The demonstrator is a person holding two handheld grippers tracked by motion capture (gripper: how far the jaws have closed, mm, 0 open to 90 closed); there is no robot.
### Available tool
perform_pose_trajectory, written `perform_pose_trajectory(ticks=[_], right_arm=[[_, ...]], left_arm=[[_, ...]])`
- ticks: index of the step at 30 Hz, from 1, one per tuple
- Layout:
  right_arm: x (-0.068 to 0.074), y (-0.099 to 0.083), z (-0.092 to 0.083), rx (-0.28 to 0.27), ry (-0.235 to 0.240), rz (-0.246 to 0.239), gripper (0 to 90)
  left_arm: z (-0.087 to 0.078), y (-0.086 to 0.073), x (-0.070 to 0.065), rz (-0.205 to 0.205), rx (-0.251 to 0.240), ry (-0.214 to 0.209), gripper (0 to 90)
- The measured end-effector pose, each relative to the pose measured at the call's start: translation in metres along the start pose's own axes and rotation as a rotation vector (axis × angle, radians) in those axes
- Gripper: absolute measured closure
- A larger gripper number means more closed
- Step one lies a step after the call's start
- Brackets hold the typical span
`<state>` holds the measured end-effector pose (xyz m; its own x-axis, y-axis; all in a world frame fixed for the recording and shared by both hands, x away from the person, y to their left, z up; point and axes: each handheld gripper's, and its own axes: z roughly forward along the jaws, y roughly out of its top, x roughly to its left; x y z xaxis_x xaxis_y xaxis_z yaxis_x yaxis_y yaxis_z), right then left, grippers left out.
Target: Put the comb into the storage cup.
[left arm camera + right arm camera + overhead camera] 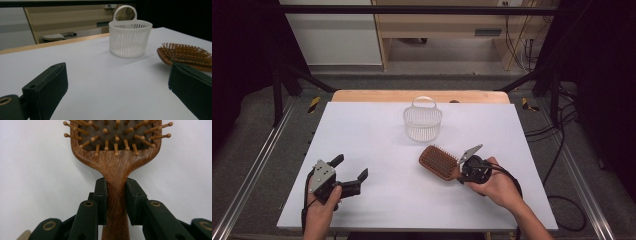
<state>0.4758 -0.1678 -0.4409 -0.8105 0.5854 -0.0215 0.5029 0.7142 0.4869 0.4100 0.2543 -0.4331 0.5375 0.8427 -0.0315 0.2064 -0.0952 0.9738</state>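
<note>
Grip is made: your right tongs (pixel 116 200) pinch the wooden hairbrush (pixel 439 162) by its handle, bristles up, low on the table (pixel 372 150). Your left tongs (pixel 349 167) hang spread and empty. Left, likely: carrying it to the white basket (pixel 422 121) behind.

The left gripper (pixel 117 92) had its two black jaws wide apart over the white table (pixel 100 75). Past them stood a white basket (pixel 130 37). A brown brush (pixel 185 56) lay just right of the basket.
</note>
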Motion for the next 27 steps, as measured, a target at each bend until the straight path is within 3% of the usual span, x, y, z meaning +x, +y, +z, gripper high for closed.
perform_pose_trajectory(ticks=[1,2,4,12,16,19,23,27], right_arm=[[0.000,0.000,0.000,0.000,0.000,0.000,72.9],[0.001,0.001,-0.005,-0.056,-0.006,-0.002,72.9],[0.003,0.003,-0.011,-0.110,-0.014,0.000,72.9],[0.011,0.013,-0.023,-0.274,-0.043,0.000,72.9],[0.016,0.016,-0.023,-0.345,-0.051,0.002,72.9],[0.020,0.018,-0.022,-0.401,-0.054,0.010,72.9],[0.025,0.019,-0.021,-0.457,-0.057,0.013,72.9],[0.027,0.019,-0.022,-0.504,-0.063,0.009,72.9]], left_arm=[[0.000,0.000,0.000,0.000,0.000,0.000,2.7],[0.003,0.006,-0.005,-0.019,-0.015,-0.031,2.7],[0.008,0.013,-0.011,-0.033,-0.023,-0.062,2.7],[0.043,0.038,-0.041,-0.108,-0.053,-0.165,4.3],[0.064,0.045,-0.056,-0.108,-0.034,-0.199,4.4],[0.077,0.051,-0.065,-0.131,-0.032,-0.232,4.4],[0.087,0.060,-0.077,-0.102,-0.025,-0.257,4.4],[0.093,0.065,-0.082,-0.129,-0.023,-0.275,4.1]])
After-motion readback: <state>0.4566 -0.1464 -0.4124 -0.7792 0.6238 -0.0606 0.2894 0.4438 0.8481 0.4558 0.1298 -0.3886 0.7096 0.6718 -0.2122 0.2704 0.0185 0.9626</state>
